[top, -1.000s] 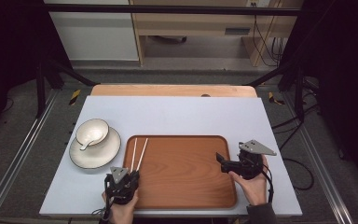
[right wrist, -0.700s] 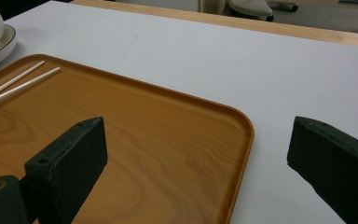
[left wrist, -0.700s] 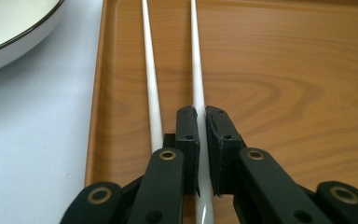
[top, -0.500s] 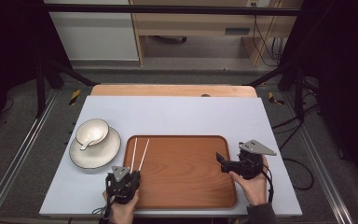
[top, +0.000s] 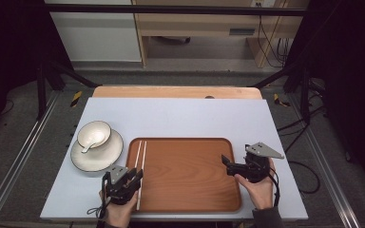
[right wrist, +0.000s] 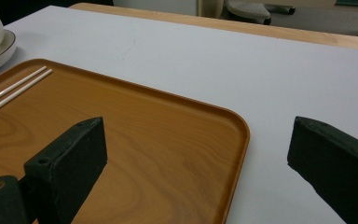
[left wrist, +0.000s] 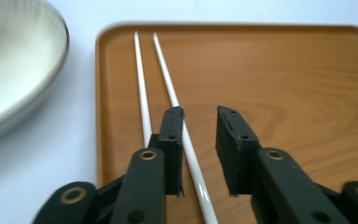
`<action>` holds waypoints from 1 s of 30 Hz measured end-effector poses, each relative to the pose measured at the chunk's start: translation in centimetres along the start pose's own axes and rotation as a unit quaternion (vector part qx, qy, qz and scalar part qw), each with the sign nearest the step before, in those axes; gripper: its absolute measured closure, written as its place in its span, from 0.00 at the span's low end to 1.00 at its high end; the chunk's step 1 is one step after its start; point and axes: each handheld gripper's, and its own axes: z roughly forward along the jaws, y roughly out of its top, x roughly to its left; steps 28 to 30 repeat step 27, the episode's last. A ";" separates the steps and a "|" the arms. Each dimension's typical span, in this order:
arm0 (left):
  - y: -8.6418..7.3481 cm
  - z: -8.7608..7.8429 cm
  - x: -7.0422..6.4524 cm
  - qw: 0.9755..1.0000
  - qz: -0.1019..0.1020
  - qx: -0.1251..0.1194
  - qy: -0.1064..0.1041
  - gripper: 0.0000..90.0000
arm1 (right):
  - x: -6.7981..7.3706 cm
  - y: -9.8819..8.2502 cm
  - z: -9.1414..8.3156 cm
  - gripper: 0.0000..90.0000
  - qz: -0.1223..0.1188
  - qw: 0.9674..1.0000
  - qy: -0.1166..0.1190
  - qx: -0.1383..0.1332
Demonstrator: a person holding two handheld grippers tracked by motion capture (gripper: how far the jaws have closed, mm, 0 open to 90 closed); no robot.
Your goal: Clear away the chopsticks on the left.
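Two white chopsticks (top: pixel 140 161) (left wrist: pixel 142 88) lie side by side along the left edge of the brown wooden tray (top: pixel 185 190). My left gripper (top: pixel 135 176) (left wrist: pixel 200 112) hovers just above their near ends. Its jaws have just been opening: the right chopstick runs through the gap close to the left pad and neither pad presses on it. My right gripper (top: pixel 228 164) (right wrist: pixel 196 135) stands wide open at the tray's right edge (right wrist: pixel 240 140), one jaw over the tray, the other over the table, with nothing between them.
A white plate (top: pixel 97 154) with a white bowl (top: pixel 94 133) and a spoon (top: pixel 88 145) on it sits on the grey tabletop (top: pixel 180 114) just left of the tray. The plate's rim (left wrist: pixel 23 70) looms close on the left in the left gripper view.
My left gripper's jaws have parted from the chopsticks' near ends and the hand has lifted slightly. The chopsticks stay on the tray. The right gripper has not moved.
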 end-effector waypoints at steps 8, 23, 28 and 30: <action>2.6 -1.0 1.9 0.998 0.048 -0.001 -0.046 0.55 | -0.3 0.0 -0.2 0.05 0.003 1.000 -0.003 -0.006; 0.9 -2.2 6.9 0.990 0.092 0.009 -0.107 0.35 | -1.2 -0.3 -0.5 0.05 0.010 1.000 -0.015 -0.002; 0.3 -2.2 7.7 0.991 0.082 0.008 -0.105 0.34 | -1.1 -0.3 -0.4 0.05 0.012 1.000 -0.016 0.000; 0.3 -2.2 7.7 0.991 0.082 0.008 -0.105 0.34 | -1.1 -0.3 -0.4 0.05 0.012 1.000 -0.016 0.000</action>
